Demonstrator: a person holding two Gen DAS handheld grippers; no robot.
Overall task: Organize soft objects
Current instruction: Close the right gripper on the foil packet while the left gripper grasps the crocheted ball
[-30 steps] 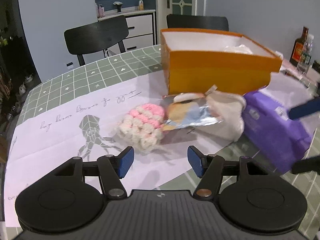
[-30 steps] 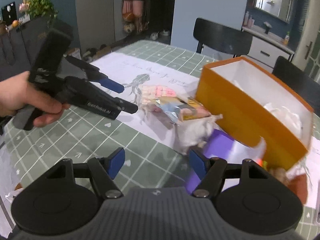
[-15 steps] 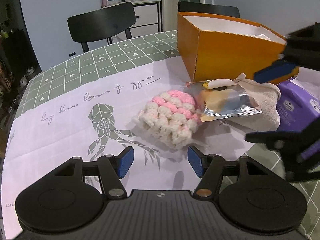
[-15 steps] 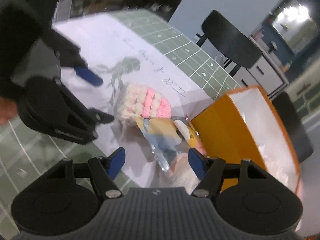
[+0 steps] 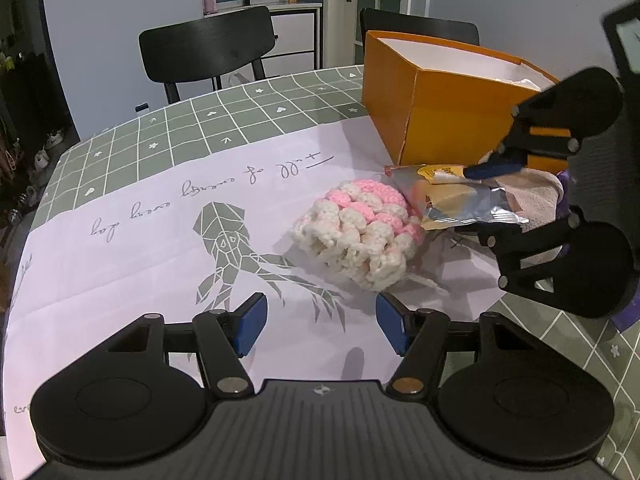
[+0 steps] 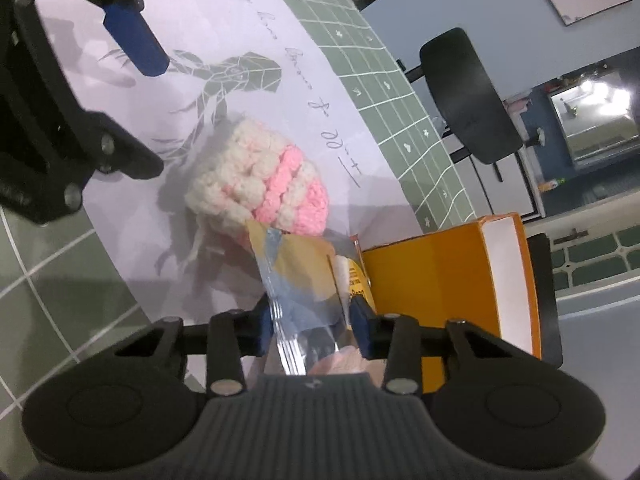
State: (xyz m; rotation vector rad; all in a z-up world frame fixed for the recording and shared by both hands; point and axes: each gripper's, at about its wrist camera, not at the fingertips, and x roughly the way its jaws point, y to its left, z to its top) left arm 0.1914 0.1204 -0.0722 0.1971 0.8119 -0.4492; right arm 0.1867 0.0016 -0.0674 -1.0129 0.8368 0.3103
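Note:
A pink and white crocheted piece (image 5: 360, 232) lies on the white printed sheet (image 5: 160, 216), a little ahead of my open left gripper (image 5: 320, 322); it also shows in the right wrist view (image 6: 260, 186). A foil snack packet (image 5: 460, 204) lies on a beige cloth (image 5: 536, 200) beside the orange box (image 5: 448, 108). My right gripper (image 6: 312, 326) has its fingers around the packet (image 6: 304, 276), closing on it from the side, with the jaws still apart. The orange box (image 6: 448, 280) stands just right of it.
A purple pack edge (image 5: 624, 320) lies at the right behind the right gripper (image 5: 500, 192). Black chairs (image 5: 208, 48) stand beyond the green checked table (image 5: 224, 120). The left gripper (image 6: 136, 44) shows at upper left in the right wrist view.
My right gripper has swung down to the foil packet and narrowed around it. My left gripper has shifted left and nearer the crocheted piece, staying open.

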